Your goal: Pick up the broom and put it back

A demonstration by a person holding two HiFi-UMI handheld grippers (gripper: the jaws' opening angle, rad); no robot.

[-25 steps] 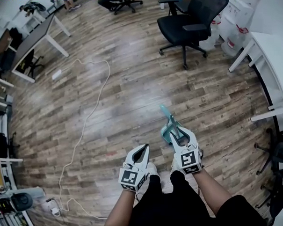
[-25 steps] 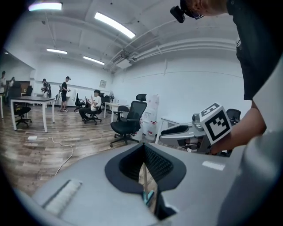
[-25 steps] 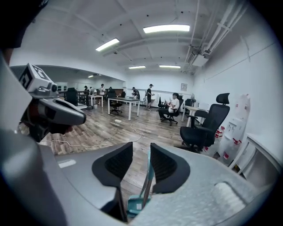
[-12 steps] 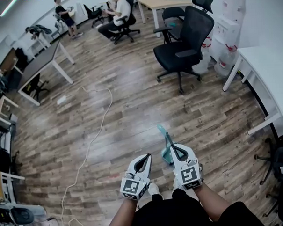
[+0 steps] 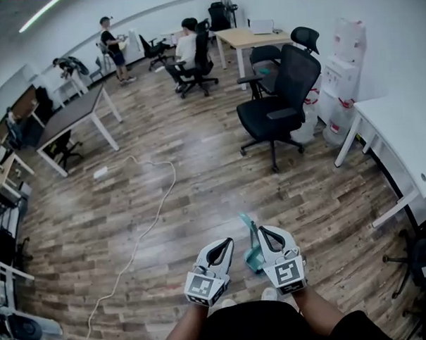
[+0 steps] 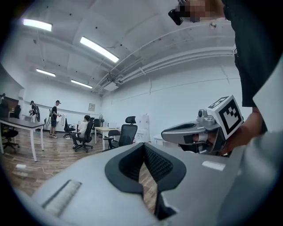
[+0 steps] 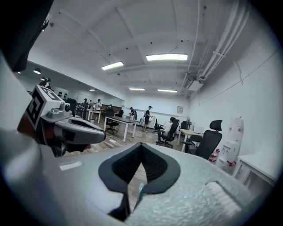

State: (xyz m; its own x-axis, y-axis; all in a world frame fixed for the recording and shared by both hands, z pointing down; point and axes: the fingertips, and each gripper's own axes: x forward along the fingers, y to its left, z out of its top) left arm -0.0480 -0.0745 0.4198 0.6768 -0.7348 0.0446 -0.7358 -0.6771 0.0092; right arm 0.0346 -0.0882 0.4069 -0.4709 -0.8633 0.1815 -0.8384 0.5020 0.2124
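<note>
Two changes are registered against the earlier frames. First, the right gripper (image 5: 265,232), previously spread around the teal broom (image 5: 251,247), is now closed on it, and a thin teal edge is seen between its pads in the right gripper view. Second, both grippers have been raised. The far end of the room is now taken in by the head view, and the broom is carried in front of the person, hanging beside the right gripper's tips over the wooden floor (image 5: 199,166). The pick-up is therefore judged complete and only the return remains; no storage place for the broom can be identified. The left gripper (image 5: 225,243) is closed on nothing and is held just beside the right. Counted: two grippers, one broom, one white cable (image 5: 148,218) trailing across the floor, one black office chair (image 5: 277,99) nearest ahead, and two persons at the far wall, a standing person (image 5: 110,38) and a seated person (image 5: 188,46). A third figure further left cannot be confirmed.
</note>
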